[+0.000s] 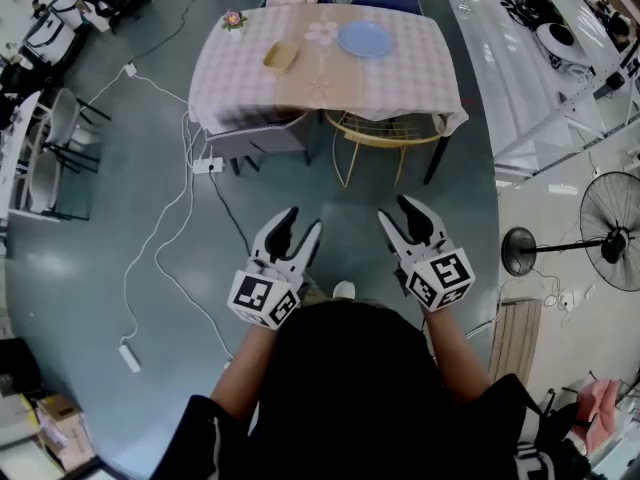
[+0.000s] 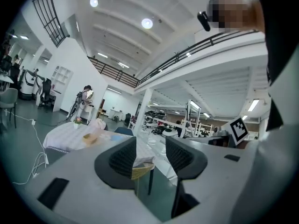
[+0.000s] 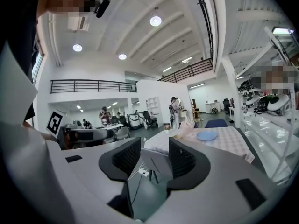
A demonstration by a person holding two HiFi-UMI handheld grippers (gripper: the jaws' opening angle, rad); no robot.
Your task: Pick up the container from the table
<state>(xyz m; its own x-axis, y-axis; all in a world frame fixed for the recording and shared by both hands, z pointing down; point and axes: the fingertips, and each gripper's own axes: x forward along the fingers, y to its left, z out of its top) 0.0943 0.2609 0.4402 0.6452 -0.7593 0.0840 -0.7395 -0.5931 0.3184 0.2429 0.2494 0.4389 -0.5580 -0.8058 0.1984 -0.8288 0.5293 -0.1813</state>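
Observation:
A small tan container (image 1: 281,56) lies on the table (image 1: 400,93), which has a checked cloth and stands well ahead of me across the floor. In the left gripper view the container (image 2: 91,137) shows far off, left of the jaws. My left gripper (image 1: 303,220) and right gripper (image 1: 396,210) are held side by side in front of my body, both pointing toward the table and far short of it. The left gripper (image 2: 150,146) is open with nothing between its pads, and the right gripper (image 3: 154,149) is open and empty too.
A blue plate (image 1: 365,39) and a small flower pot (image 1: 234,20) also sit on the table. A yellow wire chair (image 1: 385,133) is tucked under its near side. Cables and a power strip (image 1: 208,165) cross the floor at left. A standing fan (image 1: 612,230) is at right.

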